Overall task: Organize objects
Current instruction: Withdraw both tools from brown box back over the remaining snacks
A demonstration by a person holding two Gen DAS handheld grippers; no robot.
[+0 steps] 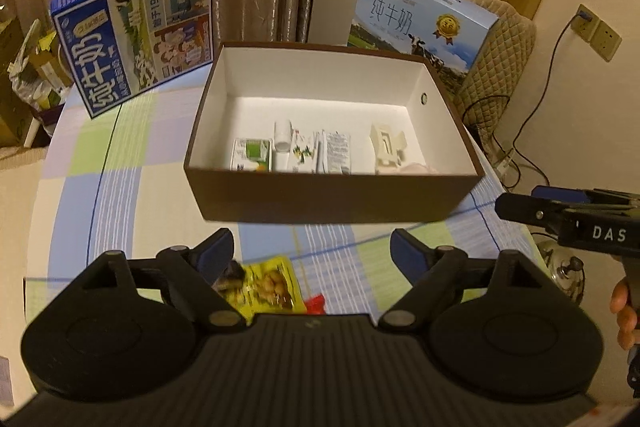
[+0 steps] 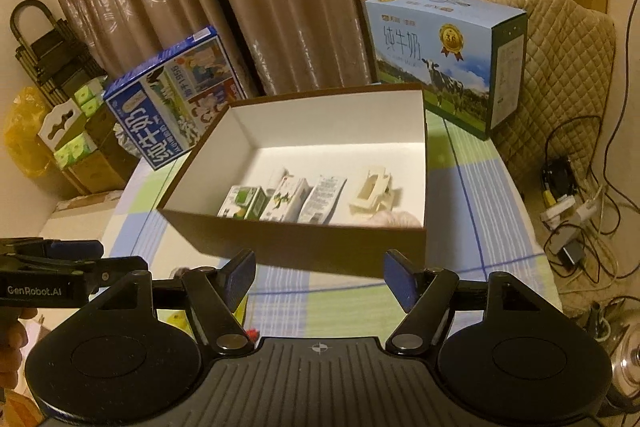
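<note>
A brown box with a white inside (image 1: 332,195) (image 2: 304,247) stands on the checked tablecloth. In it lie a green-and-white carton (image 1: 252,155) (image 2: 242,203), a white tube (image 1: 282,135), two white packets (image 1: 336,151) (image 2: 322,199) and a cream plastic piece (image 1: 386,147) (image 2: 370,193). My left gripper (image 1: 312,251) is open and empty, in front of the box, above a yellow snack packet (image 1: 270,283) and a red scrap (image 1: 314,303). My right gripper (image 2: 320,277) is open and empty, in front of the box. It shows side-on in the left wrist view (image 1: 516,205).
A dark blue milk carton box (image 1: 136,31) (image 2: 176,103) leans at the back left. A light blue milk case (image 1: 420,27) (image 2: 444,59) stands at the back right by a quilted chair (image 2: 560,75). Cables (image 2: 576,211) lie on the floor to the right.
</note>
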